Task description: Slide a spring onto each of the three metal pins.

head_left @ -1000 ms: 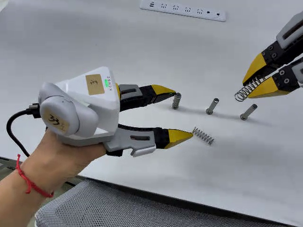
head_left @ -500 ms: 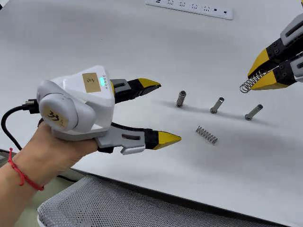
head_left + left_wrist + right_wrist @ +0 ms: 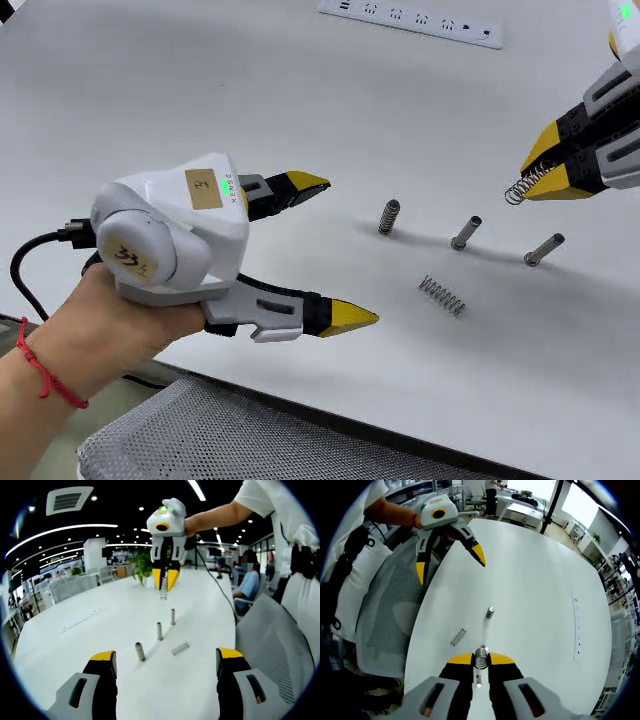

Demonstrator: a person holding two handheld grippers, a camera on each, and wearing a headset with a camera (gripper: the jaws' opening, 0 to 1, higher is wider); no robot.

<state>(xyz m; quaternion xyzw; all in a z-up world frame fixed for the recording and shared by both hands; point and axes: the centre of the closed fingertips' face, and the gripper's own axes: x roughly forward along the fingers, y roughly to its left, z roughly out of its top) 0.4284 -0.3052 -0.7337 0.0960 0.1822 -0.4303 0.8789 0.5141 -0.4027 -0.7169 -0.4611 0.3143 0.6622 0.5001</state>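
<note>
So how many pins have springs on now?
One: the first pin already wears a spring. The right gripper is shut on a second spring. The middle pin and last pin are bare, a third spring lies loose, and the left gripper is open.

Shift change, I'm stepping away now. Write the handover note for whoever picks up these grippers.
Left gripper: open, empty, hovering over the table near its front edge.
Right gripper: shut on a spring, raised near the rightmost pin.
Done: leftmost pin in the head view carries a spring.
Left: middle pin and rightmost pin are bare. Seat the held spring, then fetch the loose spring lying in front of the pins.
</note>
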